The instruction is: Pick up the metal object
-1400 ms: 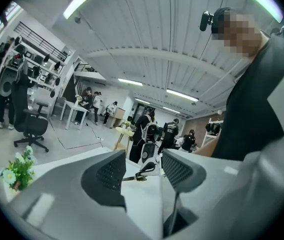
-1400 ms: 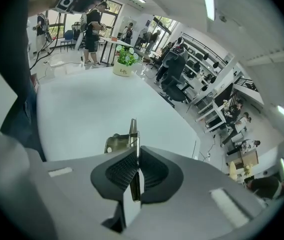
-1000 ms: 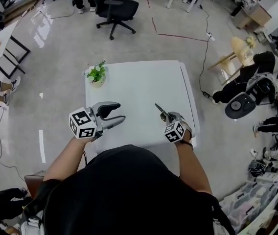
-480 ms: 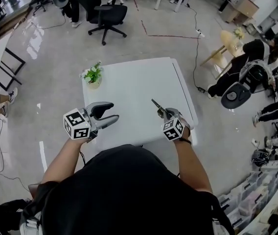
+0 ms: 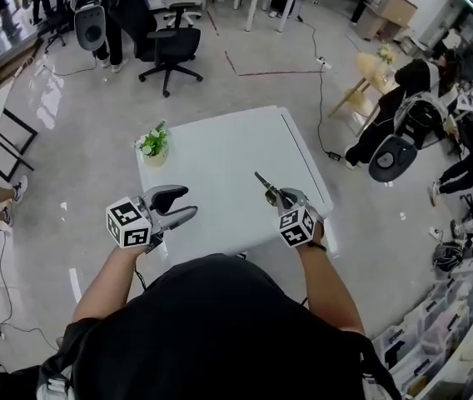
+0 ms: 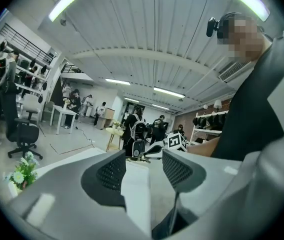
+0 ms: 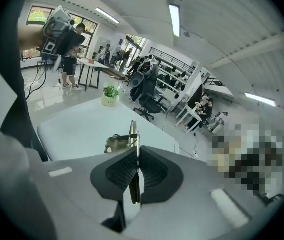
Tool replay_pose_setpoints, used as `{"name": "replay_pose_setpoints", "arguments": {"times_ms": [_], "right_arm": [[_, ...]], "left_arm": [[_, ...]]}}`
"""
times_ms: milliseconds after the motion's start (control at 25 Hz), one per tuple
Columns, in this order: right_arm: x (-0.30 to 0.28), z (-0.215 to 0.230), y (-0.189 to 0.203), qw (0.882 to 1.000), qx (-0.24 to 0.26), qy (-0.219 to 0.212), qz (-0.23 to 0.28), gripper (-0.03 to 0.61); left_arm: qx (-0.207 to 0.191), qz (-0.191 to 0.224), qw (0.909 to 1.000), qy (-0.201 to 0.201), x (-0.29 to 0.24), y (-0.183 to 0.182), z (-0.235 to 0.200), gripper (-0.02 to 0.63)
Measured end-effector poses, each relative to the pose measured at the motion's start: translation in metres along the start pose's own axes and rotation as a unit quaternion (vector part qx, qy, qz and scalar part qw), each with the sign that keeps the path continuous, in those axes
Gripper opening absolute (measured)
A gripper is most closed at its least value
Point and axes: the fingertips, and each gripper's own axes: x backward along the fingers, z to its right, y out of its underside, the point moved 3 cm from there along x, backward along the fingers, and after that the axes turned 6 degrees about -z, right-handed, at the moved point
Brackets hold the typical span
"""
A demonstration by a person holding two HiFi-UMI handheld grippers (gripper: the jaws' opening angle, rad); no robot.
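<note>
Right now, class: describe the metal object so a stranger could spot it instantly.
Find the white table in the middle of the room. Over its near right edge, the right claw is shut on the metal object, a thin flat piece poking out ahead. Unlike the potted plant, it is off the table.

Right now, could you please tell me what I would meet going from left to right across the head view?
Left gripper → metal object → wooden table. I left out the plant and the right gripper, whose places overlap these.
</note>
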Motion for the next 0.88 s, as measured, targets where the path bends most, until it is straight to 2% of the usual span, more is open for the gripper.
{"name": "replay_pose_setpoints", "arguments": {"times_ms": [400,880], "right_arm": [[0.060,0.015,-0.027,0.997,-0.049,0.031,0.057,0.032],[0.116,0.026,-0.062,0.989,-0.066,0.069,0.117,0.032]], "left_arm": [[-0.028,-0.003,0.9996,-0.006,0.013,-0.007,0.010,0.229],[-0.042,0.004,0.9989,-0.023,0.031,-0.014,0.005,0.229]]}}
